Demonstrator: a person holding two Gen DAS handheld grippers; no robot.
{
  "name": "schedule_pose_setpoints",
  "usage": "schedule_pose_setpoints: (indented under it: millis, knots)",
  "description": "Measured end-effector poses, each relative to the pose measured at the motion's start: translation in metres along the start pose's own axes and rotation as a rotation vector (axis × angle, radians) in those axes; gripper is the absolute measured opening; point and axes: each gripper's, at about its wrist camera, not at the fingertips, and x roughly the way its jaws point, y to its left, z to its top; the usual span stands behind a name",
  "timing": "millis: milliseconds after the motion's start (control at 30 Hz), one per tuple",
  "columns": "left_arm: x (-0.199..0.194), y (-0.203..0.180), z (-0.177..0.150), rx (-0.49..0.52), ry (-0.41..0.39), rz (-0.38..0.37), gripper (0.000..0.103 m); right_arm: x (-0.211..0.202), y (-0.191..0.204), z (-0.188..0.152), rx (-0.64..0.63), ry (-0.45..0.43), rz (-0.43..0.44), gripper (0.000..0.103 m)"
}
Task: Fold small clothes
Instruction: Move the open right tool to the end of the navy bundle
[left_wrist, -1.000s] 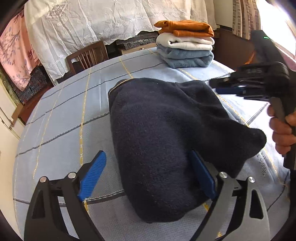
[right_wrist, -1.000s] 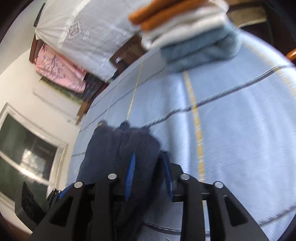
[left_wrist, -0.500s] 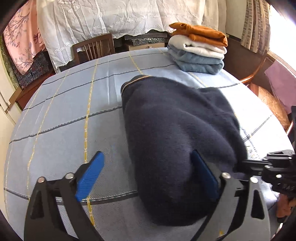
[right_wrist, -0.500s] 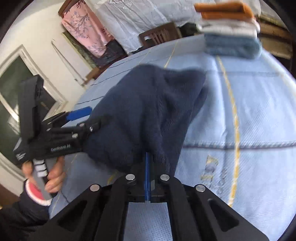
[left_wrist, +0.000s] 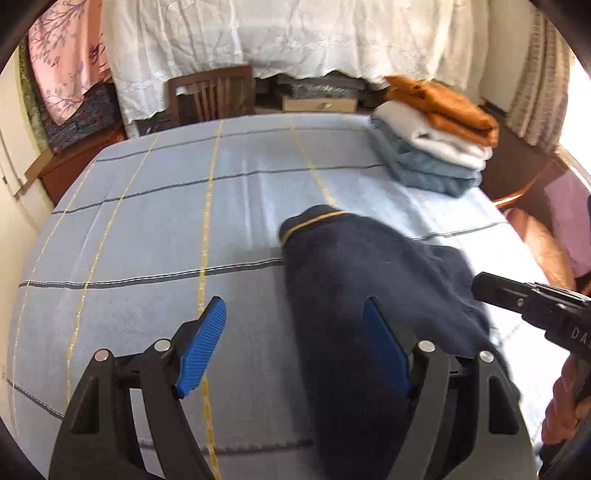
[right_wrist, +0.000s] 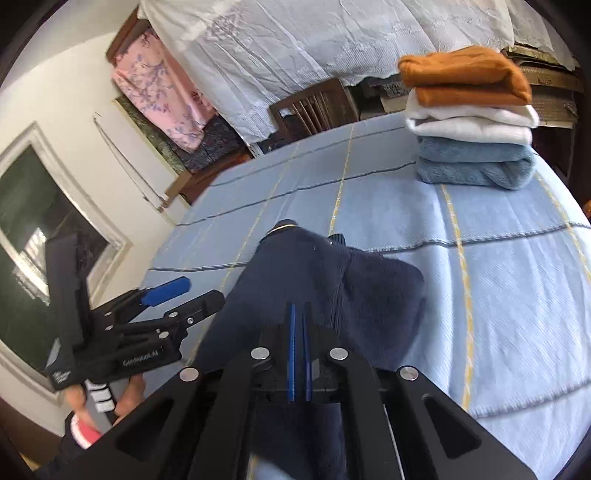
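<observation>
Stack (right_wrist: 469, 114) of three folded pieces sits done at the table's (left_wrist: 147, 229) far right corner; the navy garment (left_wrist: 369, 288) at the near middle is only part-folded, bunched and lifted at your edge. Your right gripper (right_wrist: 298, 325) is pinching its near hem. Your left gripper (left_wrist: 295, 347) is closing, the garment's left edge between its jaws, pads not yet pressing

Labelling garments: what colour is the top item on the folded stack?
Orange, sitting on a white one, then blue. Clearest in the right wrist view.
</observation>
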Motion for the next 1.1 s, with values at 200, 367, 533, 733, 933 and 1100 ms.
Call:
schedule_pose_setpoints:
  millis: [200, 367, 533, 733, 933, 1100]
  knots:
    - [0.03, 0.015, -0.003, -0.004, 0.015, -0.009, 0.094, 0.06, -0.026, -0.009, 0.1, 0.106, 0.055, 0.0]
    - [-0.006, 0.038, -0.014, -0.072, 0.013, -0.202, 0.078, 0.013, -0.008, -0.023, 0.039, -0.007, 0.039, 0.007]
    - [-0.032, 0.023, -0.054, 0.047, -0.016, -0.206, 0.078, -0.012, 0.036, -0.051, -0.097, -0.017, 0.118, 0.006]
    - [-0.026, 0.017, -0.067, 0.093, -0.053, -0.101, 0.092, 0.009, 0.036, -0.075, -0.121, 0.075, 0.031, 0.004]
    - [-0.034, 0.014, -0.072, 0.075, -0.087, -0.041, 0.091, -0.003, 0.041, -0.08, -0.085, 0.004, 0.039, 0.009]
    - [-0.045, 0.006, -0.078, 0.092, -0.124, 0.006, 0.087, -0.008, 0.046, -0.081, -0.123, -0.077, -0.016, 0.009]
